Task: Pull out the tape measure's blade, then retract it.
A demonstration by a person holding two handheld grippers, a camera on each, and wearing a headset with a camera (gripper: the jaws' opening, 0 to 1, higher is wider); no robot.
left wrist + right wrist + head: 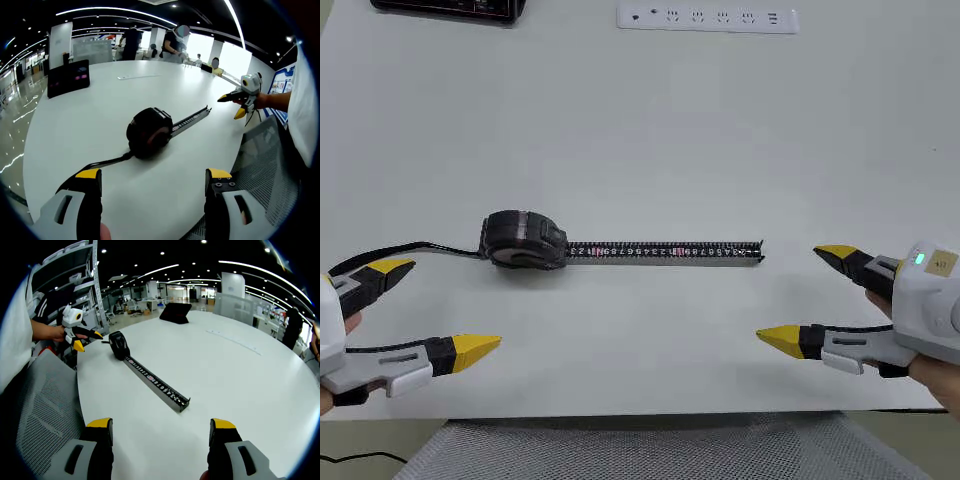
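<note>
I can read one thing only — the pale scale numerals printed along the tape measure's blade [665,251], mid-table [640,120]. Repeating single digits, 1 to 9, show there — anything finer is too small for me.

Head view bright, evenly lit, sharp — shadows on the matte white counter [640,150] faint and soft. Gripper views bend strongly at the edges; long white ceiling strip lights [234,20] glare overhead.
</note>
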